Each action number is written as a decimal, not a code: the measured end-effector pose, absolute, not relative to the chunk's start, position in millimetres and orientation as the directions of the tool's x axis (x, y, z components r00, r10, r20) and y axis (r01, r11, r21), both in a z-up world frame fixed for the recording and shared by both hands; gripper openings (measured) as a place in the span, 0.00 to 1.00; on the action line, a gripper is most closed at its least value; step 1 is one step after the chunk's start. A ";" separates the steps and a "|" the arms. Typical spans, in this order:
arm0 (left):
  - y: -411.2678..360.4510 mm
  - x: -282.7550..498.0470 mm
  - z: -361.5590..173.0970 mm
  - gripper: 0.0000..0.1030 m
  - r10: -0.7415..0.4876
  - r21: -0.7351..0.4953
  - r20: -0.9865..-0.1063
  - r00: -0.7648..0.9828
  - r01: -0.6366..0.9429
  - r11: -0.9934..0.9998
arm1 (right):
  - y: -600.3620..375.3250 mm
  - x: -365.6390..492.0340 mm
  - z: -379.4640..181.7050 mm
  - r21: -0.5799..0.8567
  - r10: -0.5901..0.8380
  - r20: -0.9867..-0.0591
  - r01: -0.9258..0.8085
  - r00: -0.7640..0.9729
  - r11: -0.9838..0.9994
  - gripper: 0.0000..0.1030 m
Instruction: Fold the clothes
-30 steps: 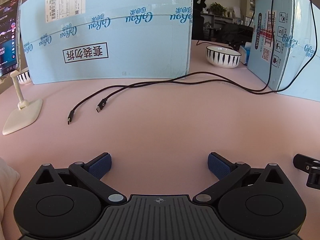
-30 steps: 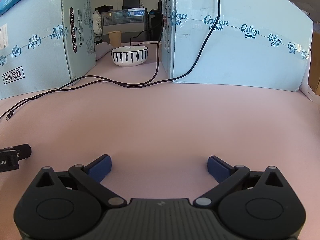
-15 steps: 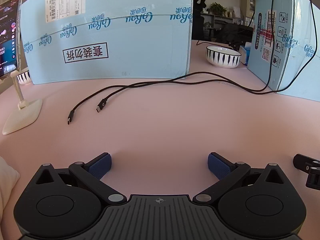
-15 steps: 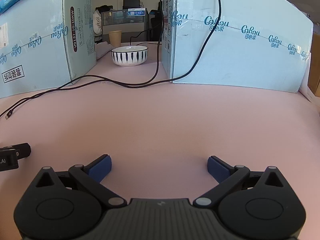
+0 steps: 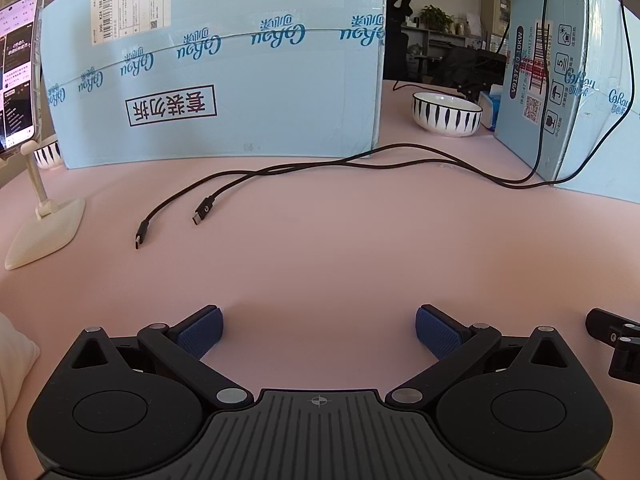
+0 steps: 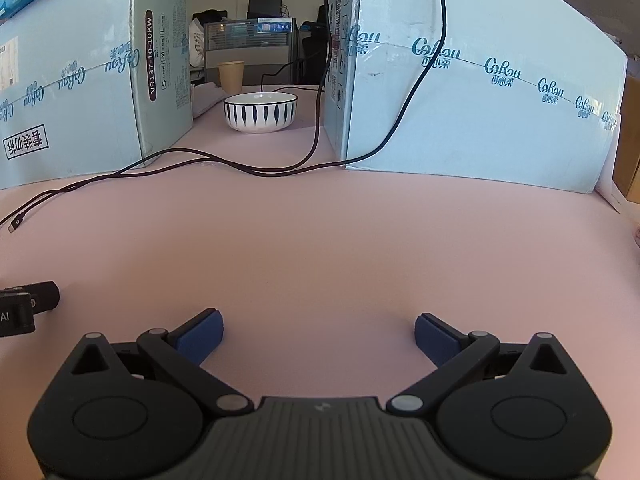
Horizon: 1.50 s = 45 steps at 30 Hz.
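Note:
My left gripper [image 5: 319, 330] is open over the pink table [image 5: 340, 248], its blue pads wide apart with nothing between them. My right gripper [image 6: 319, 334] is open too, low over the same pink surface. A cream-coloured piece of cloth [image 5: 14, 364] shows only as a corner at the far left edge of the left wrist view. The tip of the right gripper [image 5: 616, 336] pokes in at the right edge of the left wrist view, and the left gripper's tip [image 6: 28, 306] appears at the left edge of the right wrist view. No other garment is in sight.
Two black USB cables [image 5: 248, 184] trail across the table. Large light-blue cartons [image 5: 224, 68] [image 6: 480, 104] stand at the back with a striped bowl [image 6: 261, 112] in the gap between them. A phone on a white stand [image 5: 38, 208] is at the far left.

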<state>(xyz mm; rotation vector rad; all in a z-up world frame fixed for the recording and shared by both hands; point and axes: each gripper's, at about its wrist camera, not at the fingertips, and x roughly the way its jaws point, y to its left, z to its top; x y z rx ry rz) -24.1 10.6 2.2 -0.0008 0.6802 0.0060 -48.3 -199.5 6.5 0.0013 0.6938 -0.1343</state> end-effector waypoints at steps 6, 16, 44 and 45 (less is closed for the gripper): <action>10.8 -24.5 2.2 1.00 0.006 0.001 -0.629 0.777 -0.007 1.000 | -196.9 -48.3 6.5 -0.057 -0.131 -0.634 0.122 0.762 0.991 1.00; 11.5 -24.4 2.4 1.00 0.005 0.000 -0.629 0.777 -0.007 1.000 | -194.9 -48.4 6.8 -0.069 -0.136 -0.631 0.120 0.764 0.990 1.00; 11.4 -24.2 2.0 1.00 0.005 0.001 -0.629 0.777 -0.006 1.000 | -194.7 -47.9 6.4 -0.076 -0.136 -0.630 0.114 0.765 0.991 1.00; 11.4 -24.2 2.0 1.00 0.005 0.001 -0.629 0.777 -0.006 1.000 | -194.7 -47.8 6.4 -0.076 -0.136 -0.630 0.114 0.765 0.991 1.00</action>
